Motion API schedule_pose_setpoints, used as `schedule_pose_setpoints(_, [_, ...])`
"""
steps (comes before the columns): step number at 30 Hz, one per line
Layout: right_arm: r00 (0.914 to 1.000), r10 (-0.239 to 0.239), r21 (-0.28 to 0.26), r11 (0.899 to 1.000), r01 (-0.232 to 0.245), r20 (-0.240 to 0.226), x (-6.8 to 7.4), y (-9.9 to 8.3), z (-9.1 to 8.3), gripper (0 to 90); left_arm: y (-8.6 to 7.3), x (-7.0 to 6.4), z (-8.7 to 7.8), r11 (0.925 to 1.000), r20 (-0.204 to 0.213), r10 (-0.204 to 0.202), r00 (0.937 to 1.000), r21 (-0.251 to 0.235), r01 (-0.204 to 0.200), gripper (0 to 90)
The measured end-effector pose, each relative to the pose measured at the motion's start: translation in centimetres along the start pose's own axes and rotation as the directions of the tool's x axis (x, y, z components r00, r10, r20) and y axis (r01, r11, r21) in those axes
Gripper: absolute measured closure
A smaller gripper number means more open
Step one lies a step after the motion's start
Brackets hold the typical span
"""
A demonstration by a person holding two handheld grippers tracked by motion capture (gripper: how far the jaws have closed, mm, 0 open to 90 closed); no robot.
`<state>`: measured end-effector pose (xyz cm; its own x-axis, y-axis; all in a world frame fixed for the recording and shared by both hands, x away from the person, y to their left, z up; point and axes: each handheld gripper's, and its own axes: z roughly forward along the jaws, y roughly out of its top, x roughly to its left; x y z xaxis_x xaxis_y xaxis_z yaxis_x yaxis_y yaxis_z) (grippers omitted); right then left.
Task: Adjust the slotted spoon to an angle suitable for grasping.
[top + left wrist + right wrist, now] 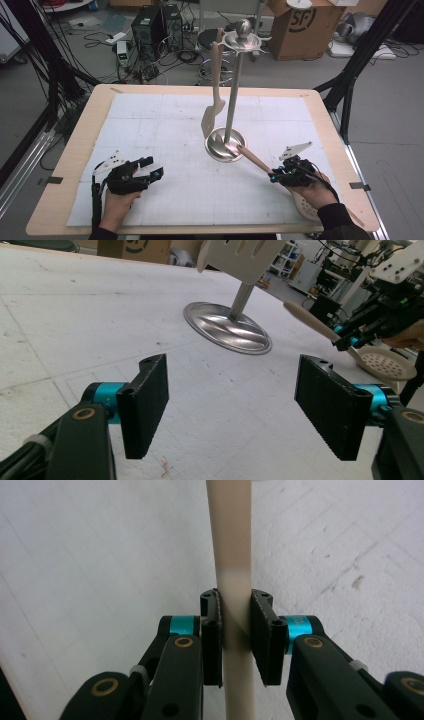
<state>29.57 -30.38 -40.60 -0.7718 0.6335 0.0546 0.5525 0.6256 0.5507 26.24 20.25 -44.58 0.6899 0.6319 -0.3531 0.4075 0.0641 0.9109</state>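
A metal utensil stand (231,95) rises from a round base (225,145) in the middle of the white mat. From its top ring hangs a beige slotted spatula (215,85), blade down. My right gripper (274,176) is shut on the handle of a beige perforated skimmer (254,157). The handle tip points toward the base and the round head (305,205) lies behind the hand. In the right gripper view the jaws of that gripper (235,630) clamp the handle (231,540). My left gripper (152,167) rests open at the front left, and nothing lies between the pads of that gripper (235,410).
The white mat (150,120) covers a wooden table. Beyond the far edge on the floor are a cardboard box (305,25), a computer tower (150,25) and loose cables. Black frame legs (350,75) stand at the right.
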Motion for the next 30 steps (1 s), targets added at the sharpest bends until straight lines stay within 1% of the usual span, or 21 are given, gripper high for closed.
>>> schedule_pose_setpoints(2, [0.9995, 0.025, -0.047, 0.999, -0.026, -0.016, -0.2, -0.3, -0.3, 77.5, 0.0, 0.0, 0.0, 1.0, -0.001, -0.001, 1.0, 0.0, 0.001, 30.3])
schedule_pose_setpoints(4, [0.9987, 0.042, -0.09, 0.995, -0.044, -0.028, -0.4, -0.5, -0.5, 77.5, 0.0, 0.0, 0.0, 1.0, -0.002, -0.001, 1.0, -0.001, 0.001, 30.3])
schedule_pose_setpoints(5, [0.9982, 0.049, -0.115, 0.992, -0.053, -0.035, -0.5, -0.6, -0.6, 77.5, 0.0, 0.0, 0.0, 1.0, -0.002, -0.002, 1.0, -0.001, 0.002, 30.3])
schedule_pose_setpoints(7, [0.997, 0.062, -0.149, 0.987, -0.068, -0.046, -0.6, -0.8, -0.9, 77.5, 0.0, 0.0, 0.0, 1.0, -0.001, -0.002, 1.0, 0.001, 0.002, 30.3])
schedule_pose_setpoints(10, [0.9949, 0.079, -0.202, 0.975, -0.09, -0.063, -0.8, -1.0, -1.4, 77.5, 0.0, 0.0, 0.0, 1.0, 0.001, -0.002, 1.0, 0.001, 0.002, 30.3])
schedule_pose_setpoints(13, [0.992, 0.09, -0.26, 0.959, -0.11, -0.089, -0.8, -1.0, -1.9, 77.5, 0.0, 0.0, 0.0, 1.0, 0.0, -0.002, 1.0, 0.0, 0.002, 30.3])
schedule_pose_setpoints(17, [0.9855, 0.105, -0.339, 0.93, -0.145, -0.133, -0.9, -1.0, -2.6, 77.5, 0.0, 0.0, 0.0, 1.0, -0.001, -0.002, 1.0, 0.0, 0.002, 30.3])
schedule_pose_setpoints(19, [0.9832, 0.11, -0.374, 0.914, -0.157, -0.146, -1.0, -1.0, -2.9, 77.5, 0.0, 0.0, 0.0, 1.0, 0.0, -0.001, 1.0, 0.001, 0.001, 30.3])
schedule_pose_setpoints(20, [0.9825, 0.111, -0.387, 0.908, -0.161, -0.149, -1.0, -1.0, -3.0, 77.5, 0.0, 0.0, 0.0, 1.0, 0.001, 0.001, 1.0, 0.001, -0.001, 30.3])
schedule_pose_setpoints(22, [0.9786, 0.116, -0.411, 0.894, -0.177, -0.17, -1.1, -1.0, -3.2, 77.5, 0.0, 0.0, 0.0, 1.0, 0.0, -0.001, 1.0, 0.001, 0.001, 30.3])
schedule_pose_setpoints(24, [0.9755, 0.12, -0.442, 0.876, -0.191, -0.184, -1.1, -1.0, -3.4, 77.4, 0.0, 0.0, 0.0, 1.0, 0.0, -0.002, 1.0, -0.002, 0.002, 30.3])
schedule_pose_setpoints(26, [0.9729, 0.121, -0.476, 0.856, -0.203, -0.197, -1.2, -0.9, -3.6, 77.4, 0.0, 0.0, 0.0, 1.0, -0.001, -0.002, 1.0, -0.002, 0.002, 30.3])
schedule_pose_setpoints(28, [0.969, 0.125, -0.512, 0.83, -0.22, -0.213, -1.2, -0.8, -3.9, 77.4, 0.0, 0.0, 0.0, 1.0, 0.0, 0.001, 1.0, -0.002, -0.001, 30.3])
schedule_pose_setpoints(29, [0.9698, 0.121, -0.532, 0.818, -0.218, -0.212, -1.2, -0.8, -4.0, 77.4, 0.0, -0.1, 0.0, 1.0, 0.0, 0.0, 1.0, -0.002, 0.0, 30.3])
schedule_pose_setpoints(30, [0.9678, 0.124, -0.546, 0.806, -0.227, -0.219, -1.1, -0.7, -4.2, 77.4, 0.0, 0.0, 0.0, 1.0, 0.001, 0.0, 1.0, 0.0, 0.0, 30.3])
